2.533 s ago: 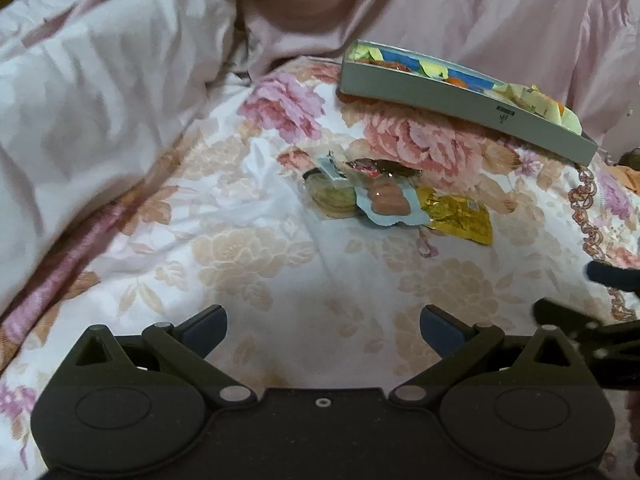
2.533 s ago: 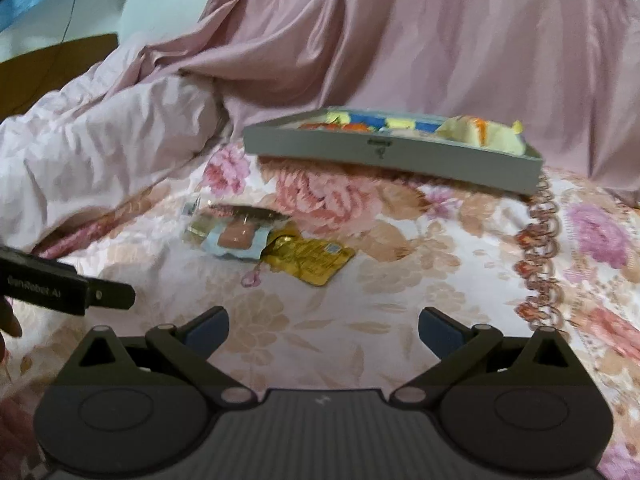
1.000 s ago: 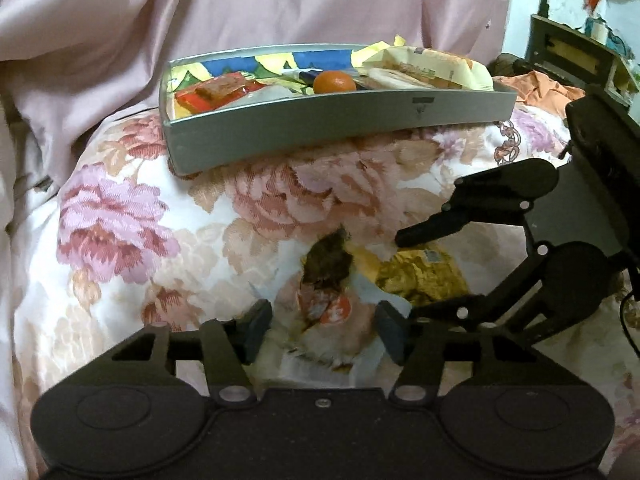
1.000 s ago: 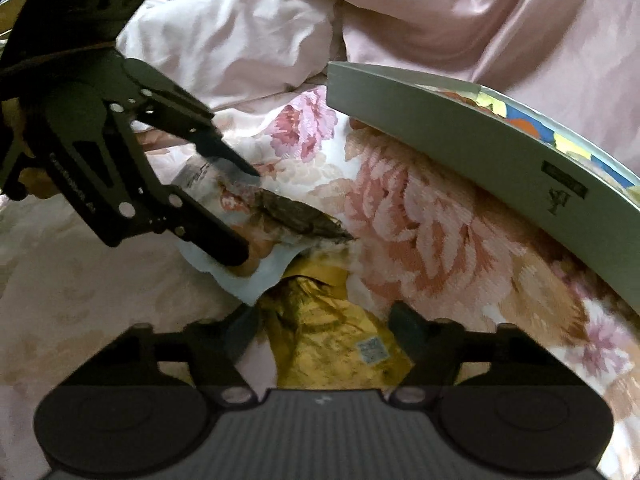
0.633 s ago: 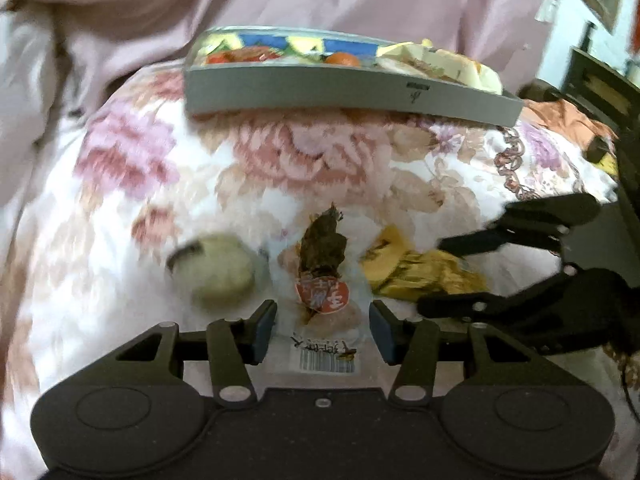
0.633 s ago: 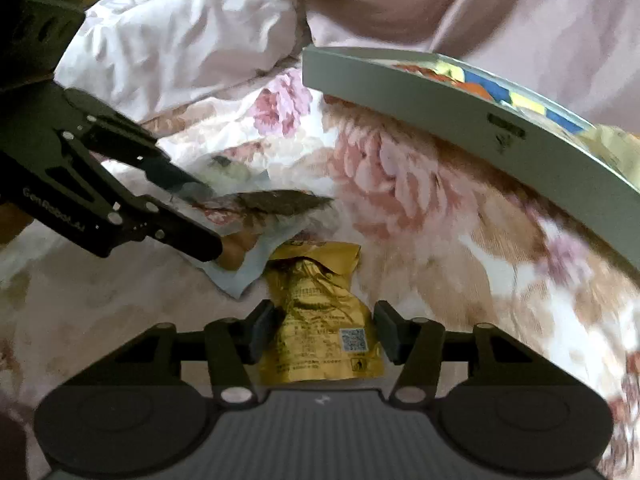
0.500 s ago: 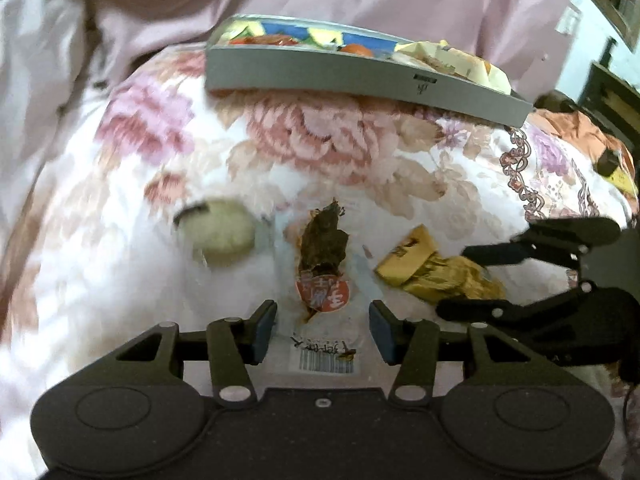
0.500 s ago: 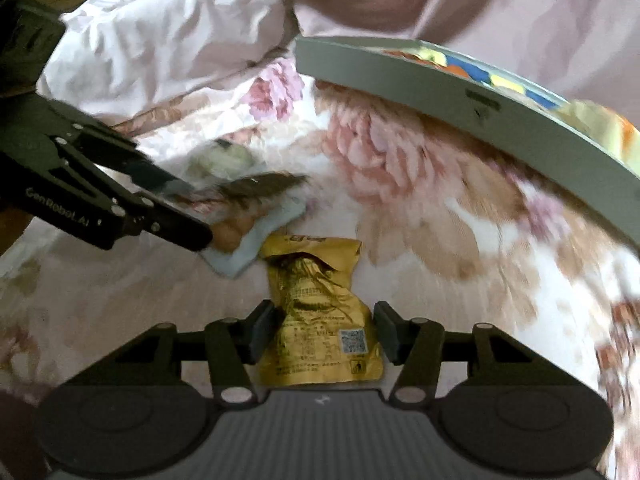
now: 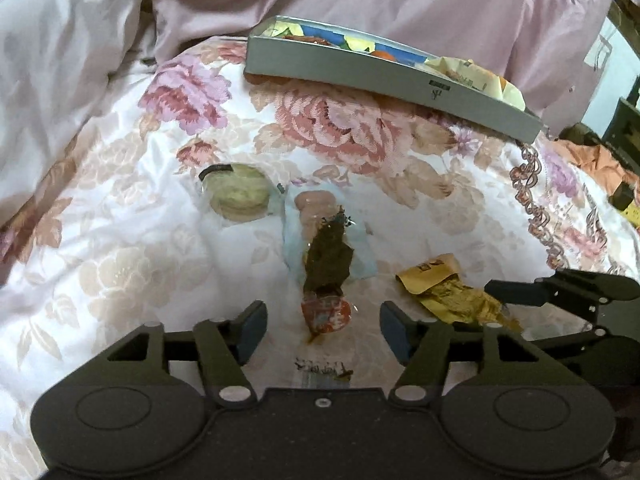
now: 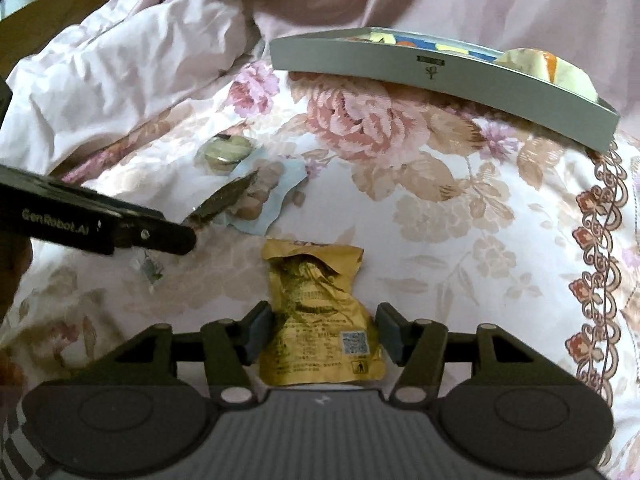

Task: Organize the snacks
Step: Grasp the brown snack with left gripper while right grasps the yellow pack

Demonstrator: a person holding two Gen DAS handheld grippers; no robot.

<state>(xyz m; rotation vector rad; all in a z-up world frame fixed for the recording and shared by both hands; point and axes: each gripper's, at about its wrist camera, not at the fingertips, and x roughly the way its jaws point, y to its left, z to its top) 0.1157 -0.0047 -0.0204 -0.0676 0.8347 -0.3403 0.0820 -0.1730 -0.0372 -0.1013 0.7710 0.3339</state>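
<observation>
On the flowered bedspread (image 9: 120, 240), a round pale cake (image 9: 239, 197) in clear wrap lies at ten o'clock from the left gripper (image 9: 322, 326). That gripper's jaws have just been opening and stand apart, with a clear packet of dark snack (image 9: 327, 276) between them, untouched by the pads. A blue packet (image 9: 294, 224) lies under it. At two o'clock, the gold packet (image 10: 320, 316) sits between the right gripper's (image 10: 322, 334) jaws, which have also just been opening; pads clear of it. The grey tray (image 9: 384, 76) of snacks rests at twelve o'clock.
</observation>
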